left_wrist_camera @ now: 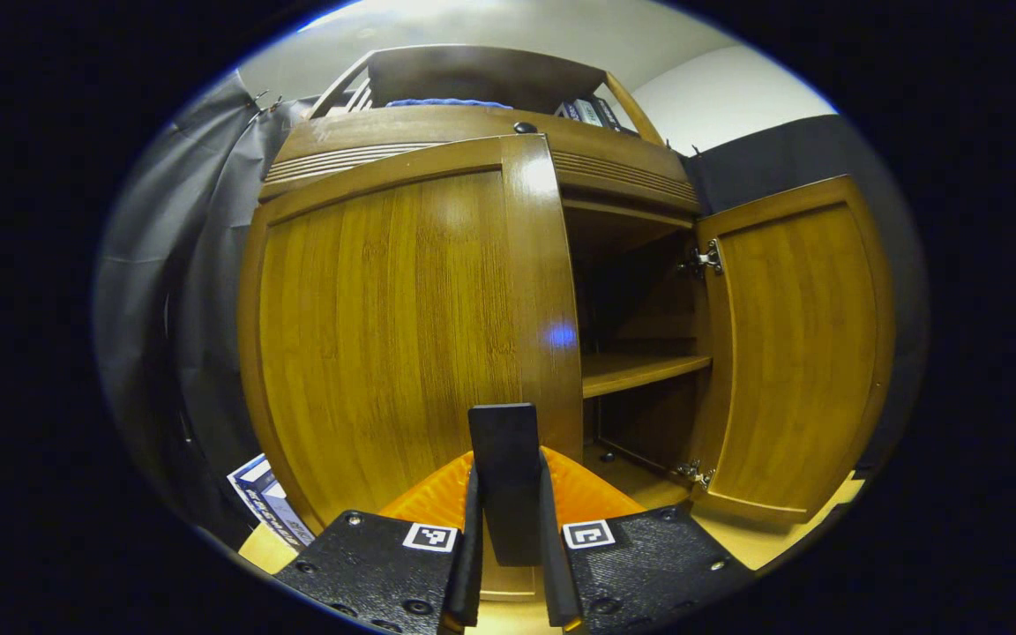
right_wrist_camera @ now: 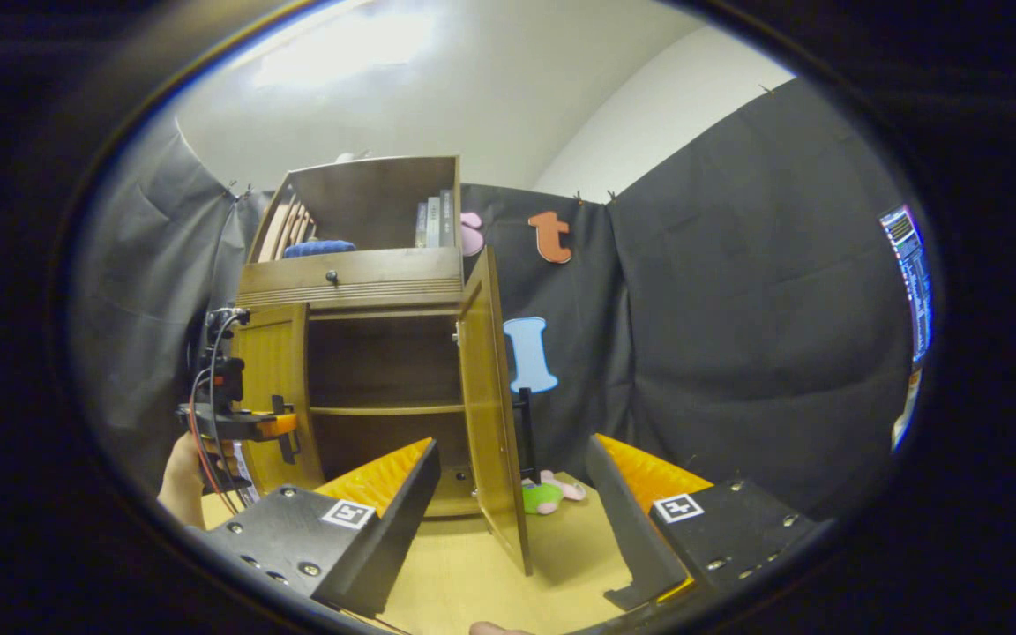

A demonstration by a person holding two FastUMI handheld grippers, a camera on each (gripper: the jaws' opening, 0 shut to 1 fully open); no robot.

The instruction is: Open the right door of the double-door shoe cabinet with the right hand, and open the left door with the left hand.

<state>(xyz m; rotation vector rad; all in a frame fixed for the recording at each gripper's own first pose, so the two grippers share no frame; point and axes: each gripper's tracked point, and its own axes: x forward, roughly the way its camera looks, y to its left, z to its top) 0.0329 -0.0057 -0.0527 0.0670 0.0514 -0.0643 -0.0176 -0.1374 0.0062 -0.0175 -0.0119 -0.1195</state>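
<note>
Left gripper [left_wrist_camera: 508, 494] sits right up against the left door [left_wrist_camera: 402, 344], its fingers closed on a dark upright handle [left_wrist_camera: 504, 459] at the door's inner edge. Left door looks shut. Right door [left_wrist_camera: 795, 353] swung wide open, hinges [left_wrist_camera: 704, 259] exposed, inner shelf [left_wrist_camera: 640, 369] visible. Books [left_wrist_camera: 592, 111] up in the top compartment. A box [left_wrist_camera: 265, 498] leans low beside the cabinet.

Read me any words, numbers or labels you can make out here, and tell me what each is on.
None reads clearly.
Printed box beside the shoe cabinet: lettering blurred.
Book spines on the top shelf: too small.
Left gripper, shut on the door handle: square coded markers, no words.
</note>
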